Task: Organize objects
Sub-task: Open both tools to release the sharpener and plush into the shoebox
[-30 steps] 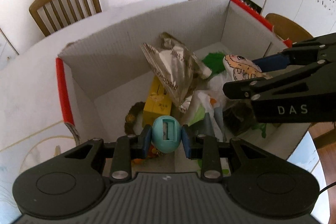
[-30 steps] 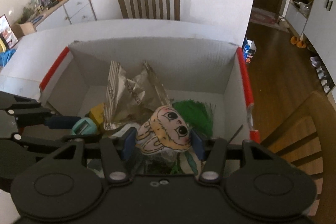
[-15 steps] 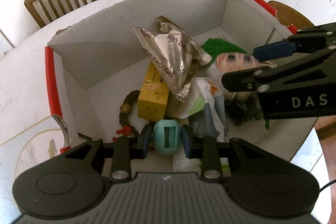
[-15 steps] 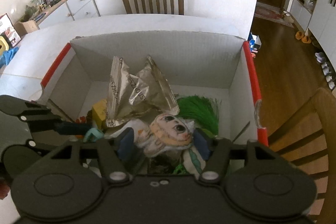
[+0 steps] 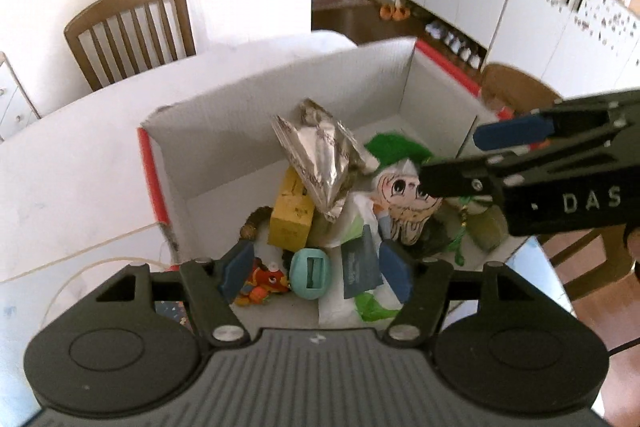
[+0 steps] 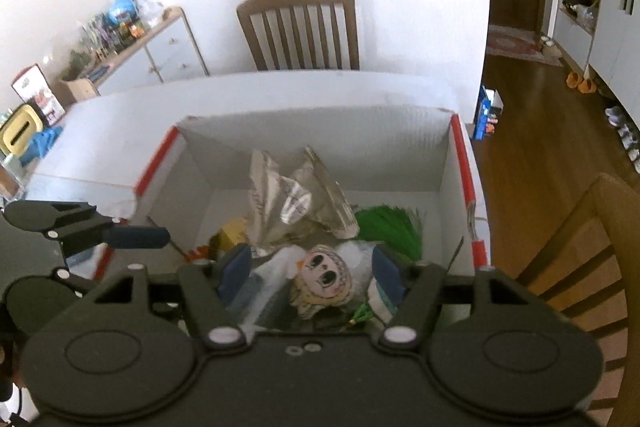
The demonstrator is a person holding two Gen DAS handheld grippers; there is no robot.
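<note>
Both tools hang over the white cardboard box (image 5: 224,163) with red-taped edges, which sits on the white counter (image 5: 80,155). The left tool (image 5: 316,269) has its jaws spread wide, nothing between them. Directly below the gap, down on the box floor, lies the teal egg-shaped toy (image 5: 310,274), clear of both blue pads (image 5: 236,267). Just left of the egg, an orange and red toy (image 5: 264,281); to its right, a dark blue card (image 5: 358,265) lying on white and green plastic wrapping (image 5: 372,303).

The right tool (image 6: 310,277) is spread wide too, gripping nothing. Under it, the cartoon-face doll (image 6: 324,279) lies in the pile face up, big dark eyes showing, free of the pads either side. In the left wrist view that doll (image 5: 404,203) sits toward the right half of the box, partly behind the right tool's black finger (image 5: 460,183).

Mid-box, a crumpled silver foil snack bag (image 5: 320,163) stands highest in the heap, leaning against a yellow carton (image 5: 290,217). Behind the doll, a tuft of green fringe (image 6: 388,227). A brown beaded loop (image 5: 252,223) pokes out just left of the carton.

Past the counter, a wooden slat-back chair (image 6: 300,27) stands against the white wall; a second wooden chair (image 6: 592,247) sits to the right of the box.
</note>
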